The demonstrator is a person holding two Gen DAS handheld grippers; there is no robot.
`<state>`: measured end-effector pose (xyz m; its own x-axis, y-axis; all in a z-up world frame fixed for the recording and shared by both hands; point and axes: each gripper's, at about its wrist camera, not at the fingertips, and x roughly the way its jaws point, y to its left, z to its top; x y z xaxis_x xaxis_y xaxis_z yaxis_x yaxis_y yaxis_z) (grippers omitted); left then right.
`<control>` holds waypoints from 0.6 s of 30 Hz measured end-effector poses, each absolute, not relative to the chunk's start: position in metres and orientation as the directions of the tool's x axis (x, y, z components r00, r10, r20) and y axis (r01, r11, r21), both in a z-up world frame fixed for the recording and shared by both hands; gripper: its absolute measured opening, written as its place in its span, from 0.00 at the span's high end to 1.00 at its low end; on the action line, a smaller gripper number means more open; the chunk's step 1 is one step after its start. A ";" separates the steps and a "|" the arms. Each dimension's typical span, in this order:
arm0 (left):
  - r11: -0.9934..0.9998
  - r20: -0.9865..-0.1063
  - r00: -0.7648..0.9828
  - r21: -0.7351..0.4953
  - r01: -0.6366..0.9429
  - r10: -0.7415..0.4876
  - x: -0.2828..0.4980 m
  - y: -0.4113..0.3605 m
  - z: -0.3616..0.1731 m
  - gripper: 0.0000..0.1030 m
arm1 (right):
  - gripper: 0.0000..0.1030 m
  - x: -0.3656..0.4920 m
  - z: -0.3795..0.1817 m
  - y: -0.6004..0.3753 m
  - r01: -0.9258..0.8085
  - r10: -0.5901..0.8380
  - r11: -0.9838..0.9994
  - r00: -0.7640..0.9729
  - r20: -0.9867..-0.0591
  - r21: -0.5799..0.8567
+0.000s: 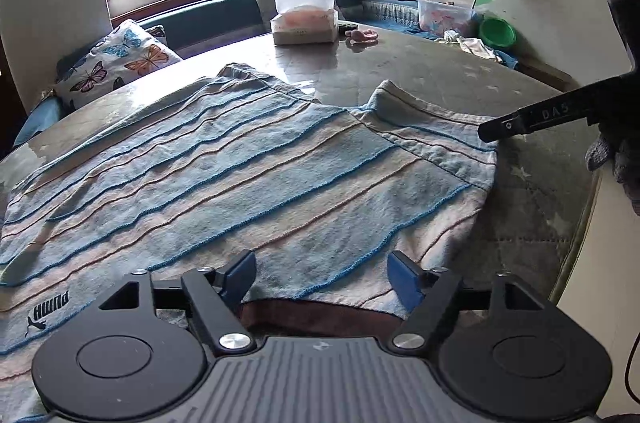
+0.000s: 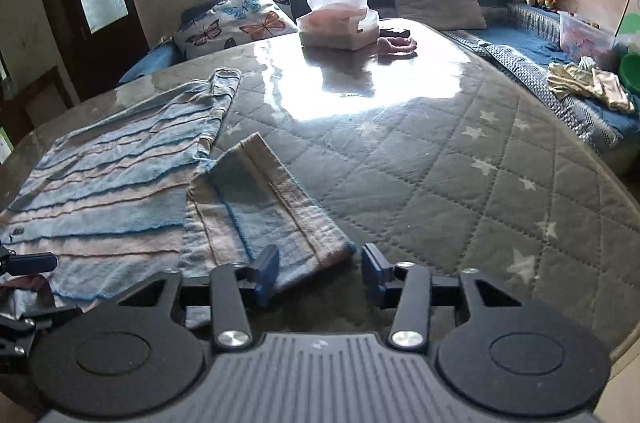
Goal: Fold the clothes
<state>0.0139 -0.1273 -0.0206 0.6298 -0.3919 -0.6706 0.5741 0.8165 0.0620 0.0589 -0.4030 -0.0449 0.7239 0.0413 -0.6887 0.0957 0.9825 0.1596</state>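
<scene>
While the striped shirt [image 1: 240, 175] lies spread flat on the desk [image 2: 440, 159], front down or up I can't tell, both grippers sit at its near edge, prob. lining up the first fold. Left gripper [image 1: 322, 277] hovers over the hem/collar edge near the Puma logo [image 1: 46, 311], jaws wide apart, blue pads either side of the fabric edge, nothing pinched yet. Right gripper [image 2: 318, 269] is at the short sleeve [image 2: 256, 207], which sticks out to the side w/ its cuff nearest the jaws; jaws wide too, left pad over the cloth, right pad over bare quilted desk cover, no hold. Sleeve out flat like that makes it the easy first flap to bring in over the body. Tissue box [image 2: 340, 27] and a pink item [image 2: 396, 45] sit well apart at the far end, out of the way.
</scene>
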 end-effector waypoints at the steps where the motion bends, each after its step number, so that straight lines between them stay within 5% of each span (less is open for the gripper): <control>1: 0.817 -0.670 0.631 0.062 0.573 -0.391 0.014 -0.127 -0.020 0.22 | 0.63 0.059 -0.046 -0.401 0.098 0.036 0.983 0.727 -0.686 0.156; 5: 0.820 -0.667 0.634 0.060 0.569 -0.391 0.013 -0.125 -0.019 0.17 | 0.90 0.060 -0.047 -0.399 0.108 0.032 0.981 0.732 -0.681 0.162; 18: 0.851 -0.647 0.664 0.044 0.523 -0.375 0.012 -0.104 -0.015 0.09 | 0.94 0.051 0.011 -0.347 -0.103 0.200 0.975 0.799 -0.567 0.199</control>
